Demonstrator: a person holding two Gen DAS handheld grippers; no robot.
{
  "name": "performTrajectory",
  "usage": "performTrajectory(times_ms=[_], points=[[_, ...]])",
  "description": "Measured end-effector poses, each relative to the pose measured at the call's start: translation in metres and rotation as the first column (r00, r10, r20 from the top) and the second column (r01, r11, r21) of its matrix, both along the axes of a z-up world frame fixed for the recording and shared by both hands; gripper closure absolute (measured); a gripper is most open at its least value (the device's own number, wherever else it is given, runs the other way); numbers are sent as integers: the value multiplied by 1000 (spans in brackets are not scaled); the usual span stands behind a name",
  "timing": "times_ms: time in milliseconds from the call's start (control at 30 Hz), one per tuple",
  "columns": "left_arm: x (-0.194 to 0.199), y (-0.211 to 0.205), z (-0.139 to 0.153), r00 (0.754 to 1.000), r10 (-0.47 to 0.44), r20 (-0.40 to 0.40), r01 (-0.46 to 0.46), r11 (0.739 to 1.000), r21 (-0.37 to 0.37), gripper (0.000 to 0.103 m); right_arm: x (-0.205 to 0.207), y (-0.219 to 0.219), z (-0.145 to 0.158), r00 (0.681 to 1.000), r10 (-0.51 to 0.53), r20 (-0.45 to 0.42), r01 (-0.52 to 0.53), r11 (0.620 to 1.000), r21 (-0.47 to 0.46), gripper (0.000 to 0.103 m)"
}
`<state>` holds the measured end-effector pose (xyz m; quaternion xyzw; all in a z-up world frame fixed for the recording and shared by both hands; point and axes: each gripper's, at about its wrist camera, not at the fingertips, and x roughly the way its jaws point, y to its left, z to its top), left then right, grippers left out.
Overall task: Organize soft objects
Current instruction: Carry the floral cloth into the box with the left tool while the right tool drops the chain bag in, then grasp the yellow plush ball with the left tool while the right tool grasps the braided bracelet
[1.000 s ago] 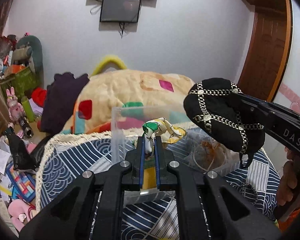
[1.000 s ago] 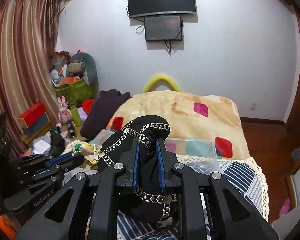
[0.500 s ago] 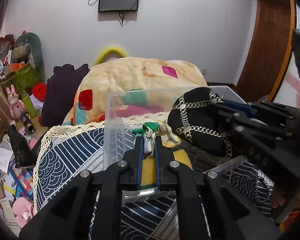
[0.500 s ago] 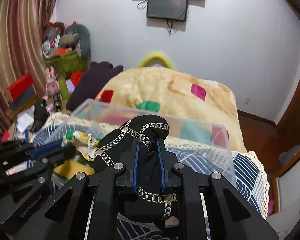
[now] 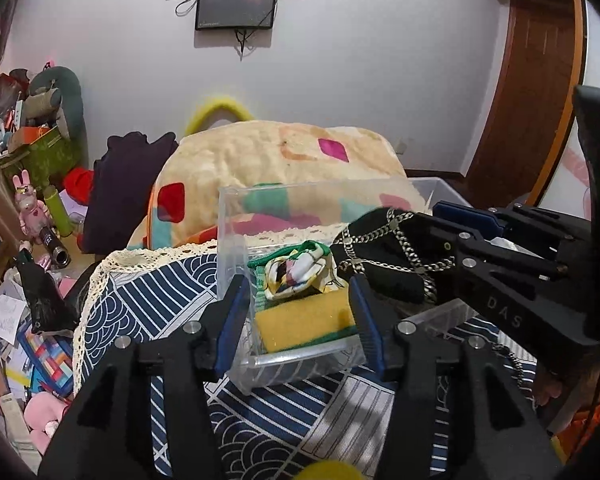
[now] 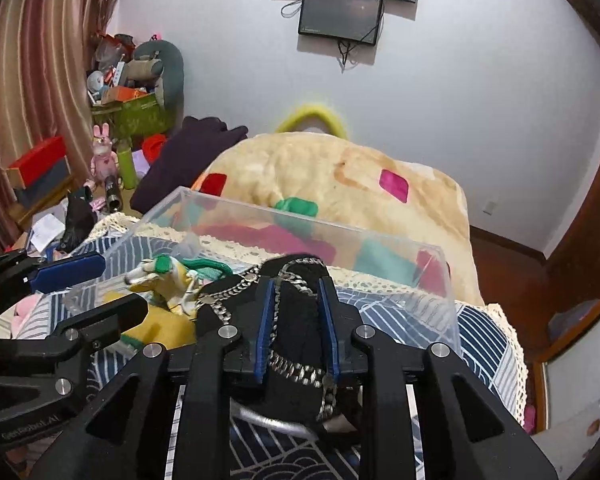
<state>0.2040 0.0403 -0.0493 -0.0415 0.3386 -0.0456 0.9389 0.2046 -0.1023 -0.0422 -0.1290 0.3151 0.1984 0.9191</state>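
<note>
One clear box (image 5: 236, 240) with one scarf (image 5: 296, 274), one sponge (image 5: 304, 322); left hand-held gripper (image 5: 298, 320) wide, right hand-held gripper (image 6: 296, 320) gripping one black chained pouch (image 6: 296, 336).

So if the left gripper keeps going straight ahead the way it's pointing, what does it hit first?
Probably the near wall of the clear box, which sits between the open fingers of the left gripper. Just behind it lie the yellow sponge and the patterned cloth. Depth is hard to judge here.

Left gripper (image 5: 300, 320), right gripper (image 6: 296, 316): black bodies showing blue finger pads, silver screws, white lettering.
</note>
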Motion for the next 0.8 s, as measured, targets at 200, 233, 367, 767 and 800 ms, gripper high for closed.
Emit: performTrajectory(times_ms=[200,233,367,767,800], points=[[-18,-1,14,999,-4,40,4,1000,8,37,-17,-11,16,999,24,33,-25,998,57,66],[-20,-1,16,999,-4,46,4,1000,7,35,-21,-13,19,999,26,44,-29,997,65,61],[-34,-1,26,998,-11,70,11,1000,-1,30,-37,-21,31,996,45,78,-53,994,97,54],[-80,-4,36,992,-14,129,11,1000,24,11,-83,-44,40,984,66,164,-89,986,138,31],[-83,-4,34,992,-16,127,12,999,29,10,-86,-46,37,985,63,163,-86,987,134,31]])
